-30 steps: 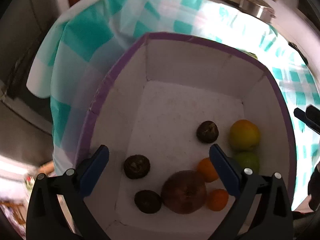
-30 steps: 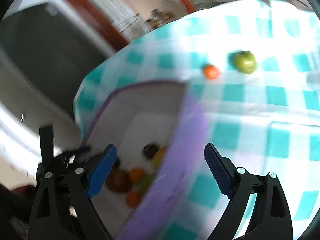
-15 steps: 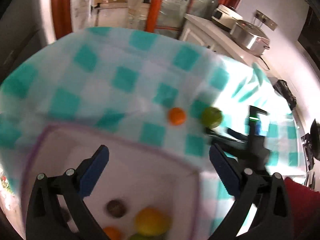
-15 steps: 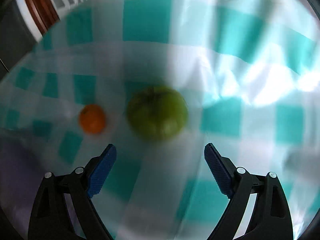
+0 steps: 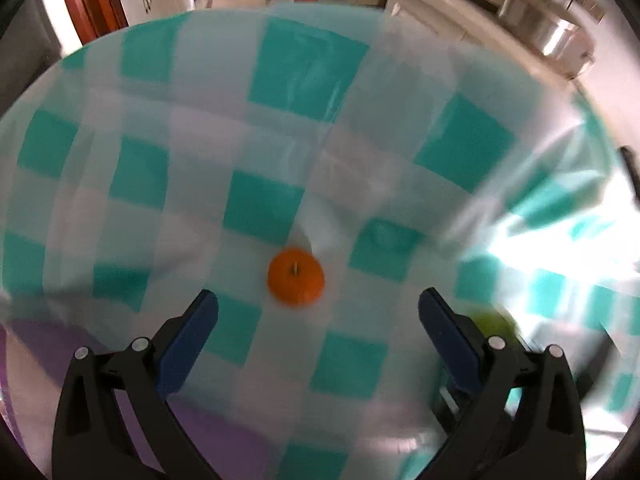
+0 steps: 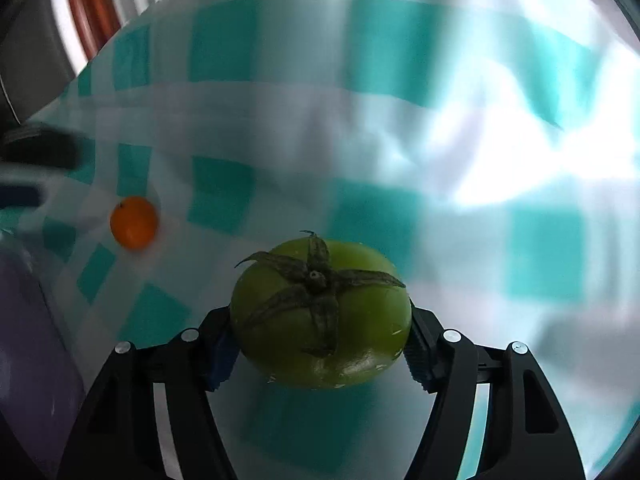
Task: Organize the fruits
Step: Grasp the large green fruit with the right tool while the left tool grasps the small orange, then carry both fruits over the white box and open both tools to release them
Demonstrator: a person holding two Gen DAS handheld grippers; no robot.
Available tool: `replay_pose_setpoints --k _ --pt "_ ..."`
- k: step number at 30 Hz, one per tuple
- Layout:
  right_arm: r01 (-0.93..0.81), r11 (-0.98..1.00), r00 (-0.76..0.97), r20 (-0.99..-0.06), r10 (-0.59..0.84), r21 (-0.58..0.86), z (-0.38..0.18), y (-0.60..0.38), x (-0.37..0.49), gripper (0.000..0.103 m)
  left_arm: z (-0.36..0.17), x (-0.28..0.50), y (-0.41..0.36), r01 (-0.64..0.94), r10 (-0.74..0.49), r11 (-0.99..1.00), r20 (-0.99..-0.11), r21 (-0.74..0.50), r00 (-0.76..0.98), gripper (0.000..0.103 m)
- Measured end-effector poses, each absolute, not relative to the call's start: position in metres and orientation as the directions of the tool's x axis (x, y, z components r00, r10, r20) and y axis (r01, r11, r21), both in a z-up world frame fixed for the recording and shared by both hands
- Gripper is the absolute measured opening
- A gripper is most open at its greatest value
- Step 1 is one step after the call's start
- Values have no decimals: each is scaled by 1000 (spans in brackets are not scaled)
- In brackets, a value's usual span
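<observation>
A green tomato (image 6: 320, 320) with a dark dried calyx lies on the teal-and-white checked cloth (image 6: 360, 120). My right gripper (image 6: 320, 346) is closing on it, and both blue pads (image 6: 222, 350) touch its sides. A small orange mandarin (image 5: 295, 277) lies on the cloth just beyond and between the fingertips of my left gripper (image 5: 318, 314), which is open and empty. That mandarin (image 6: 134, 222) also shows left of the tomato in the right wrist view. The tomato (image 5: 494, 322) peeks out behind my left gripper's right finger.
The purple rim of the white fruit box (image 5: 44, 344) lies at the lower left, close to my left gripper, and its wall (image 6: 24, 320) borders the right wrist view's left edge. A counter with metal pots (image 5: 560, 36) stands beyond the table.
My left gripper swept from above the box out over the cloth to the mandarin. My right gripper came down around the green tomato and its jaws narrowed onto it.
</observation>
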State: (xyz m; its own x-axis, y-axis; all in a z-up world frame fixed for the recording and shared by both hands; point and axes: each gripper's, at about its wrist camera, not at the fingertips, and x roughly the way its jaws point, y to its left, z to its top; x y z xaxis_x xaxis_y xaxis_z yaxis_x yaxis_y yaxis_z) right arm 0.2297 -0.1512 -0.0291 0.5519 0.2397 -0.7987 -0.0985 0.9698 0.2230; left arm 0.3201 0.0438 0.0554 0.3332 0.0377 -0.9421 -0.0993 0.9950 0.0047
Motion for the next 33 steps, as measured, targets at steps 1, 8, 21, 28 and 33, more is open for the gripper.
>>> replay_pose_setpoints --k 1,8,21,28,33 --pt "-89 967 553 -796 246 238 -29 -158 224 66 48 326 41 -115 83 992 -940 47 332 101" --pt "-66 956 562 -781 274 287 -29 -185 200 67 3 347 49 -283 224 948 -937 145 270 94" --pt "-60 965 567 -787 242 254 -31 -169 204 67 -2 309 46 -210 -5 974 -944 -79 331 44" --pt "59 963 549 -815 188 261 -23 -175 178 67 12 240 6 22 -97 995 -935 -96 342 44" --pt "111 963 521 -839 154 246 -13 -176 139 67 16 180 -17 185 -135 980 -939 -78 317 44"
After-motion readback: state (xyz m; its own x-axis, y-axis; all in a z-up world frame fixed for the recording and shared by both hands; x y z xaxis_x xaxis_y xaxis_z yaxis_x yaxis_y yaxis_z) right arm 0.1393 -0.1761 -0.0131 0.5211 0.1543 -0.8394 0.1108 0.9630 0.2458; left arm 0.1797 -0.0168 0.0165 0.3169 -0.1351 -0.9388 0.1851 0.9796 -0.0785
